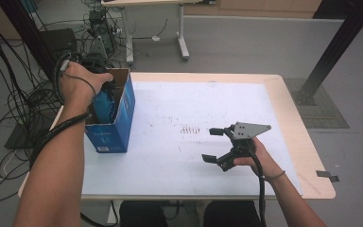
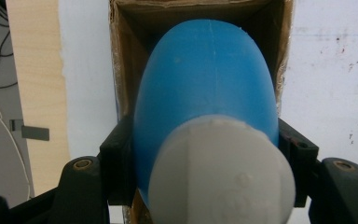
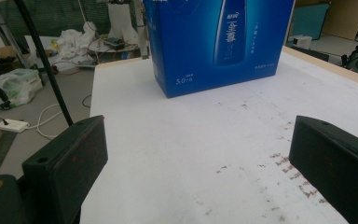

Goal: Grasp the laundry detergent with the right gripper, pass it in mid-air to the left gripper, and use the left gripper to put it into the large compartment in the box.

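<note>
White cap [image 2: 221,175] closest to the lens, blue bottle [image 2: 205,88] behind it, pinched at both sides by the left gripper [image 2: 205,163]. Bottle partway down inside the open blue box [image 1: 116,118] at the table's [image 1: 293,113] left edge. Right gripper [image 1: 216,144] low over the white sheet [image 1: 179,151], jaws spread, nothing between.

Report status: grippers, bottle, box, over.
Left gripper shut on blue bottle, bottle partway into open box. Right gripper open, empty, over the table. Nothing in the way.
</note>
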